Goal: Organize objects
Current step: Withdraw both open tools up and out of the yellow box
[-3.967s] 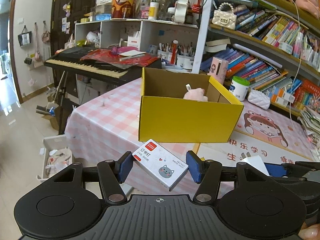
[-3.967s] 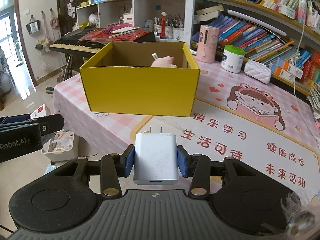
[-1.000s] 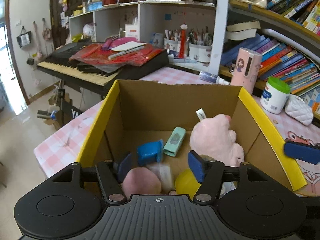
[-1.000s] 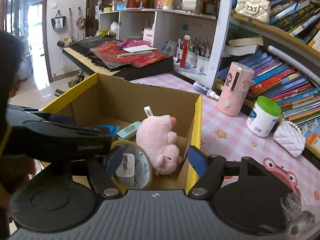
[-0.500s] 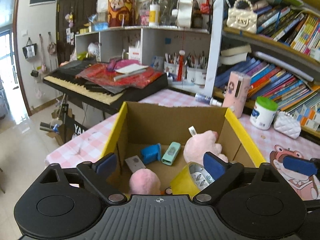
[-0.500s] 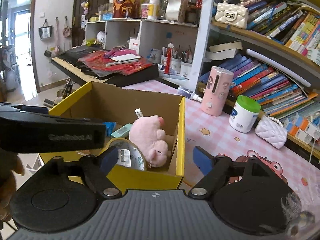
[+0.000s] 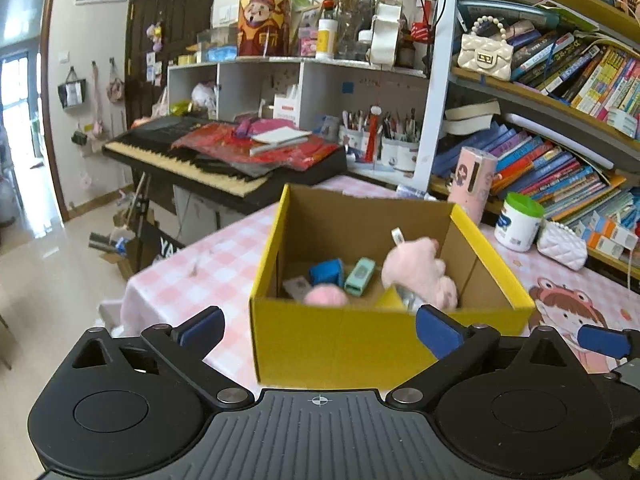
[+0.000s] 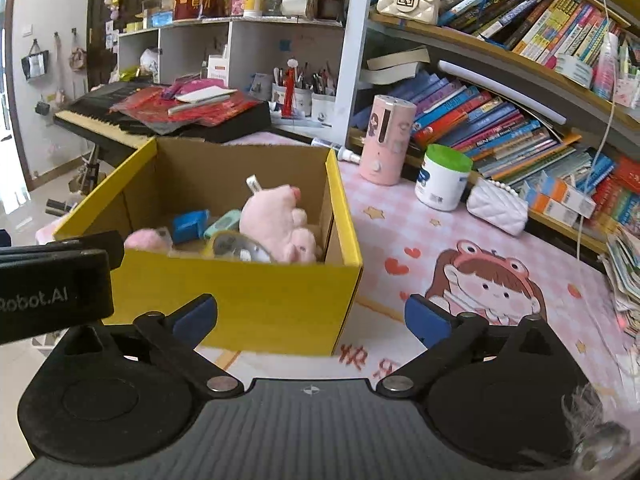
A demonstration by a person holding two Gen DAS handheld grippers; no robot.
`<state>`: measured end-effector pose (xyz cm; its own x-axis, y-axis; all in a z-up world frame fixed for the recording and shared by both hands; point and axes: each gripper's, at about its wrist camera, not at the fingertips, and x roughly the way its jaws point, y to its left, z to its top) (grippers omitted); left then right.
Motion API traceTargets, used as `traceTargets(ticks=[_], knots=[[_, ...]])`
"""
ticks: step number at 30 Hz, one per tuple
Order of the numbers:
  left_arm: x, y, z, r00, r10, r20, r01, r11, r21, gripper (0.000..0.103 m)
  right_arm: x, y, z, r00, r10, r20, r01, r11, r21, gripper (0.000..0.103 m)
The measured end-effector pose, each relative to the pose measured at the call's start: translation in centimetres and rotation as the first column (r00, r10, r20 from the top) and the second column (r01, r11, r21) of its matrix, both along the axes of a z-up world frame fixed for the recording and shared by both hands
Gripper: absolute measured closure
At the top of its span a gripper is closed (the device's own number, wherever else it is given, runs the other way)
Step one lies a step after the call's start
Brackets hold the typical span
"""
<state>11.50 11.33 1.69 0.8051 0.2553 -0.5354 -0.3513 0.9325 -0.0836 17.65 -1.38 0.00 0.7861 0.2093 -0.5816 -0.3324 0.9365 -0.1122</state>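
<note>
A yellow cardboard box stands on the pink table; it also shows in the right wrist view. Inside lie a pink plush pig, a pink ball, a blue item, a mint green item and a yellow tape roll with the white charger. My left gripper is open and empty, in front of the box. My right gripper is open and empty, also in front of the box. The left gripper's body shows at the right view's left edge.
A pink cylinder, a white jar with green lid and a white quilted pouch stand behind the box by the bookshelves. A keyboard piano stands at the far left. The printed mat covers the table on the right.
Both grippers have let go of the staple box and the charger into the box, opened wide and pulled back and away from it.
</note>
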Motion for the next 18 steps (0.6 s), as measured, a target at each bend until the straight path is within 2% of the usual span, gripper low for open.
traceTargets(ticks=[11,18], knots=[[-4.6,-0.4,-0.7,0.998,-0.065,-0.026,0.063,0.997,-0.039,0.0,-5.9,-0.2,-0.6,0.998,-0.056,-0.014,0.055,0.998,-0.025,0.0],[-6.7,-2.2,-0.8,0.989,-0.143,-0.028,0.142,0.99,-0.011,0.0,-9.1,-2.0,-1.0,0.988,-0.148,-0.032,0.148,0.989,-0.015,0.0]])
